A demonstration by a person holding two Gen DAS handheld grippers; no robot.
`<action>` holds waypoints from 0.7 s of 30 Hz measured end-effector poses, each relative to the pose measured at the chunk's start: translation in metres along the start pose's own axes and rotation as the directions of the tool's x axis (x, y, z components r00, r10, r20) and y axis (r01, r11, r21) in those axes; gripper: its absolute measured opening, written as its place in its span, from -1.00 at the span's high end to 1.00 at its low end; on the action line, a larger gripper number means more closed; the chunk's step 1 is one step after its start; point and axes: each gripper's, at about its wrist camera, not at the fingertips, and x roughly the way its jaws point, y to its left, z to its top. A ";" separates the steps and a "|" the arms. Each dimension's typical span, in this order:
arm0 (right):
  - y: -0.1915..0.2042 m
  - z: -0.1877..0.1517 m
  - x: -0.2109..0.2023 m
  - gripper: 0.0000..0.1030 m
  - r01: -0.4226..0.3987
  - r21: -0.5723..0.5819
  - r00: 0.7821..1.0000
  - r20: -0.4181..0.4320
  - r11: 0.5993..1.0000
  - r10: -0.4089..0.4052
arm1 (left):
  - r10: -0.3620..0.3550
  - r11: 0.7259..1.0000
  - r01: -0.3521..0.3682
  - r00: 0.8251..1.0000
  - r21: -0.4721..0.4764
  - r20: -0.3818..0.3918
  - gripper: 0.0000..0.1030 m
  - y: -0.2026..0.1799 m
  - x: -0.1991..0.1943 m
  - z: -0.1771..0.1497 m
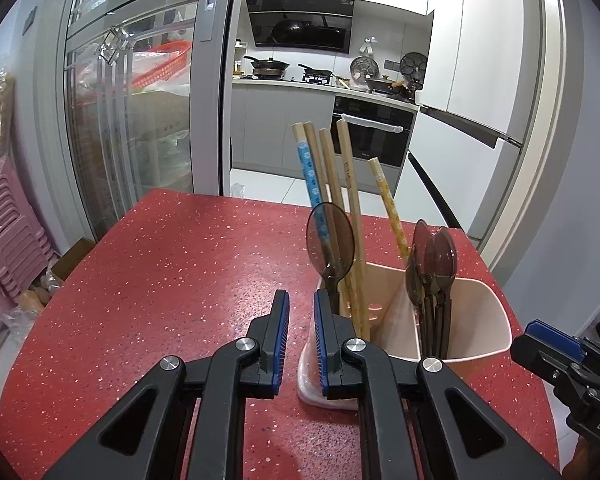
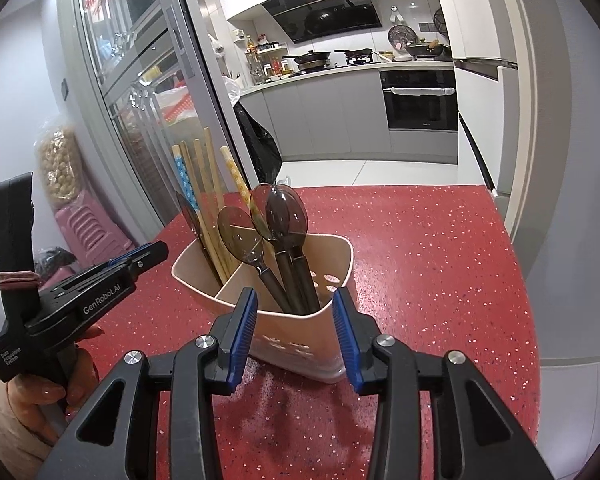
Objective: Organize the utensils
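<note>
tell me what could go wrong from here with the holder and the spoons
1. One translucent brown plastic spoon stands with the wooden chopsticks, apart from the other spoons; pulling it out could snag a chopstick.
2. The utensils stand tall in the pale pink plastic holder, so a nudge from the right claw or the left claw, both close beside it, might tip it.

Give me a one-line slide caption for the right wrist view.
Right gripper open before a divided beige utensil holder on a red speckled table; chopsticks in one compartment, brown translucent spoons mostly in the other.
</note>
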 end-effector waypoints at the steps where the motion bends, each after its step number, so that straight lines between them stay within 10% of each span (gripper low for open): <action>1: 0.000 0.000 0.000 0.17 0.000 0.001 1.000 -0.002 1.000 0.000 | 0.000 1.000 0.000 1.000 -0.002 -0.003 0.19 0.001 0.000 0.000; 2: 0.000 0.000 0.000 0.17 0.000 0.002 1.000 -0.003 1.000 0.000 | 0.000 1.000 0.000 1.000 -0.004 -0.004 -0.10 0.003 0.000 -0.001; 3: 0.000 0.000 0.000 0.17 -0.001 0.003 1.000 -0.004 1.000 0.001 | 0.006 1.000 -0.006 1.000 -0.006 -0.005 -1.00 0.004 -0.001 -0.001; 21: 0.005 -0.004 -0.006 0.10 0.008 -0.001 1.000 -0.009 1.000 -0.008 | 0.052 0.999 -0.052 0.999 0.014 -0.012 -1.00 0.011 -0.010 -0.011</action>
